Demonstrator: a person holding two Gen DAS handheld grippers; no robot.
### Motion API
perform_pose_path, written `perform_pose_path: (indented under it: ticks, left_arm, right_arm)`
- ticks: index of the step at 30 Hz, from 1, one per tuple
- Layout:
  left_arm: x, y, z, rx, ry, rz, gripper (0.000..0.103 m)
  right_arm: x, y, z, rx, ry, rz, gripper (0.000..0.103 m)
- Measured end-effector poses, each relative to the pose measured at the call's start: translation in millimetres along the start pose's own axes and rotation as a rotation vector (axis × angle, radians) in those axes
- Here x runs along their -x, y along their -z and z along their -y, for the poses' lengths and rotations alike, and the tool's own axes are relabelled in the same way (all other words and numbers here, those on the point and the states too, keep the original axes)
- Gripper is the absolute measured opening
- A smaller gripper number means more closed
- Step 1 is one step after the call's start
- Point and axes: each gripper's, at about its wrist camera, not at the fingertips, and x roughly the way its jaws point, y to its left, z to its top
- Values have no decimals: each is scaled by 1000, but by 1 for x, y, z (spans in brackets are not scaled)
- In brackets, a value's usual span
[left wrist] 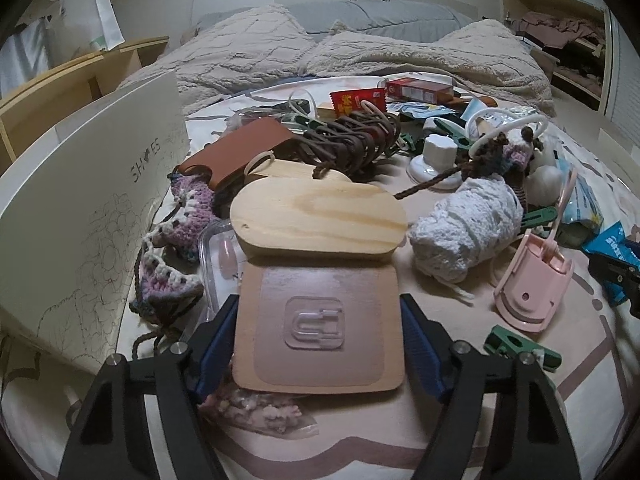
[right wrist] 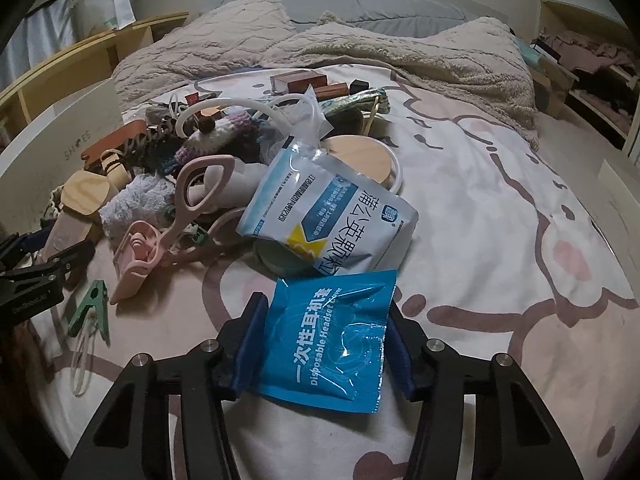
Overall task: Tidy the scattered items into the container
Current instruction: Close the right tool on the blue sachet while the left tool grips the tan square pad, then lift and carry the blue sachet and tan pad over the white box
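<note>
Where the room opens out behind the clutter, a bed (right wrist: 500, 184) fills most of both views, its pale sheet printed with a pink cartoon figure, a fleecy beige blanket (left wrist: 360, 56) bunched toward the grey headboard end, and wooden shelving (left wrist: 60, 88) along the wall at the left. Standing on the bed's left edge is one white box (left wrist: 92, 208) lettered "SHOES"; only its outer wall shows, so what it holds cannot be told.

The scattered things lie in one heap mid-bed: two pale wooden oval pieces (left wrist: 320, 220), one white crocheted bundle (left wrist: 468, 232), one white-and-blue pouch (right wrist: 332, 216), one pink plastic clip-like implement (left wrist: 532, 284), one brown leather sleeve (left wrist: 240, 152) and at least two green pegs (left wrist: 520, 352).

The left tool (left wrist: 318, 336) brackets a square tan wooden plaque (left wrist: 318, 328) with a clear hook mount at its centre; its blue pads sit at the plaque's two side edges, though firm contact cannot be told. The right tool (right wrist: 324, 344) is clamped narrow on one blue packet (right wrist: 332, 340) of disposable headset covers, just in front of the pouch.
</note>
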Motion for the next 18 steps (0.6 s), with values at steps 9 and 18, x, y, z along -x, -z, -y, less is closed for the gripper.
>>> perform_pose_path:
  ticks: [9, 18]
  left_arm:
    - [9, -1, -3, 17, 2, 20, 76]
    - [20, -3, -11, 48, 10, 52, 76]
  right_arm:
    - [4, -1, 0, -8, -25, 10, 54]
    - [12, -6, -2, 1, -42, 54, 54]
